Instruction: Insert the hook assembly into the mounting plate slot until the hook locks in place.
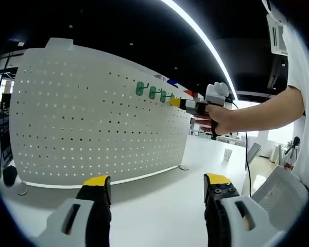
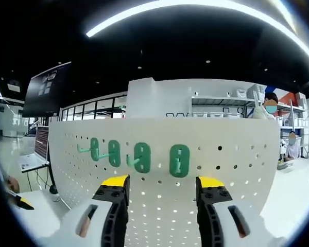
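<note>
My left gripper [image 1: 157,186]: two black jaws with yellow tips, each sitting in a pale grey housing with a dark slot in it.
My right gripper [image 2: 162,188]: same build here, black jaws, yellow caps, small screws on the inner black faces, grey shells with an oblong slot each.
Right gripper from the left gripper view [image 1: 196,105]: yellow nose, black-and-grey body, white block on top.
Cable [image 1: 245,154]: thin and black, trailing from that gripper.
My hand [image 1: 220,117]: bare, and the forearm too.
Sleeve [image 1: 300,72]: short, white, ending above the elbow.
</note>
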Tool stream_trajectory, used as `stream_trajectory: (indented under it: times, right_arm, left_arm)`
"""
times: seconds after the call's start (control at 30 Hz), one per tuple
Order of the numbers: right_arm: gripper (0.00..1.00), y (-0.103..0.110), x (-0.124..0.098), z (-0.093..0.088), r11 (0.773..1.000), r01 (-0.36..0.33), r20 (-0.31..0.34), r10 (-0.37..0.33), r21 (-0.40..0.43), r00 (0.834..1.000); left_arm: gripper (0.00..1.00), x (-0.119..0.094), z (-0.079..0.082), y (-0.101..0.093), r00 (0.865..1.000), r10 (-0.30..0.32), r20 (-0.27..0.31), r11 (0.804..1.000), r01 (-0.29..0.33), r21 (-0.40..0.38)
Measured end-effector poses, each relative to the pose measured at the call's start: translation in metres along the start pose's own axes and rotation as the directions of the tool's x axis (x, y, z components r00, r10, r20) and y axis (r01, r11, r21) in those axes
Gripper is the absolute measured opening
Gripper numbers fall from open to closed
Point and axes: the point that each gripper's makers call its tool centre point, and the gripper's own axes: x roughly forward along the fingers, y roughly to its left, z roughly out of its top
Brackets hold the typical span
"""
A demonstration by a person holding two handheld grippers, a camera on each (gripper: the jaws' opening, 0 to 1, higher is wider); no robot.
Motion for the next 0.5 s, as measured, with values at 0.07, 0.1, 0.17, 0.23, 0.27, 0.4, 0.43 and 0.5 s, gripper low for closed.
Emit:
stream_trajectory:
  times: [0.07,0.1,0.17,0.23,0.27,0.4,0.43,0.5]
  right_arm:
    - [0.51,0.0,0.0,0.0,1.0,-0.001,0.001,0.001,-0.003,1.0]
    - [0.51,0.0,0.0,0.0,1.0,-0.003,0.0,0.003,0.001,1.0]
    - [0.51,0.0,0.0,0.0,1.0,-0.001,0.0,0.001,0.001,1.0]
    - [0.5,0.0,0.0,0.0,1.0,-0.005,-0.001,0.005,0.0,1.0]
    - [0.5,0.0,-0.001,0.001,1.0,-0.006,0.002,0.006,0.002,1.0]
    - [0.49,0.003,-0.006,0.001,0.999,-0.027,0.012,0.027,0.017,1.0]
    - [0.49,0.006,-0.008,0.001,0.999,-0.046,0.021,0.046,0.017,0.999]
    - [0.49,0.012,-0.01,-0.001,0.996,-0.076,0.017,0.076,0.036,0.997]
  left_arm:
    - [0.75,0.0,0.001,0.0,1.0,0.0,0.003,1.0,0.0,-0.002]
    - [0.75,0.0,0.001,0.0,1.0,0.001,0.002,1.0,-0.001,0.001]
    - [0.75,0.0,0.001,-0.001,1.0,0.0,0.002,1.0,0.0,-0.001]
    - [0.75,0.0,0.002,0.0,1.0,0.001,0.005,1.0,-0.001,-0.001]
    - [0.75,0.0,0.001,0.0,1.0,0.001,0.005,1.0,-0.001,-0.003]
    - [0.75,0.0,0.001,-0.001,1.0,0.0,0.002,1.0,0.0,0.0]
    - [0.75,0.0,0.002,-0.001,1.0,0.0,0.004,1.0,0.0,0.0]
    - [0.75,0.0,0.002,0.0,1.0,0.002,0.005,1.0,-0.002,0.001]
